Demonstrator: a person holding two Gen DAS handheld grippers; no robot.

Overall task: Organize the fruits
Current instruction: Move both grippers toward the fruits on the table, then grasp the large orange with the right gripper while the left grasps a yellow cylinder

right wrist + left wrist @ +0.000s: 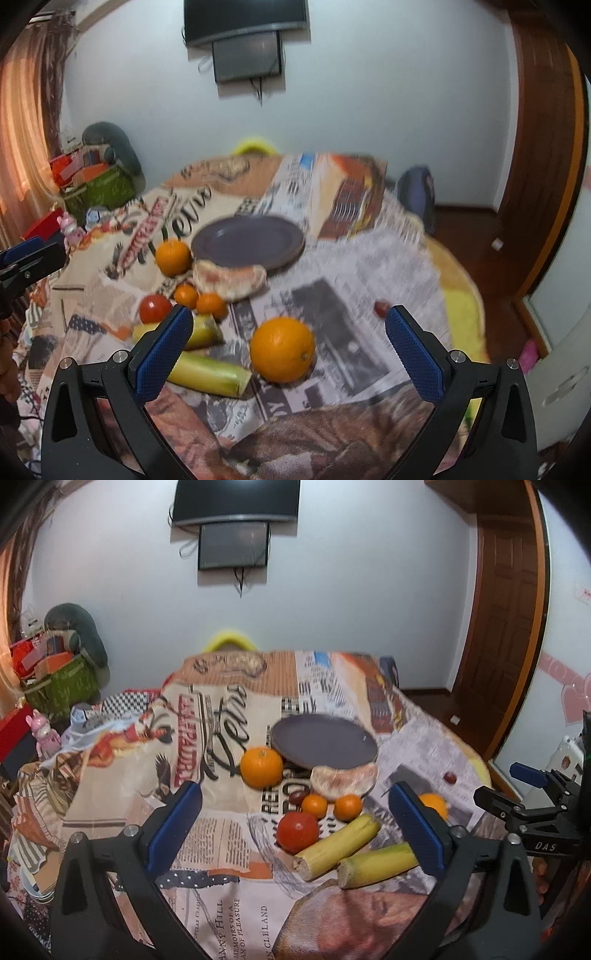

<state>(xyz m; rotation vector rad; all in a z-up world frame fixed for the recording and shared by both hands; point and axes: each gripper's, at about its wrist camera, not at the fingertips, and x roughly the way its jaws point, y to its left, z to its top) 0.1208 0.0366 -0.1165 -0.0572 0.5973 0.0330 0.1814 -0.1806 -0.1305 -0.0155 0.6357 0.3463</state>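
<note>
Over the table, both grippers are hovering with jaws spread wide, the right one facing an orange.

Left wrist view: round orange fruit half hidden behind blue-padded finger. Right wrist view: whole pic motion-blurred; small dark red fruit too fuzzy to ID, yellow-green cane piece partly behind finger.
</note>
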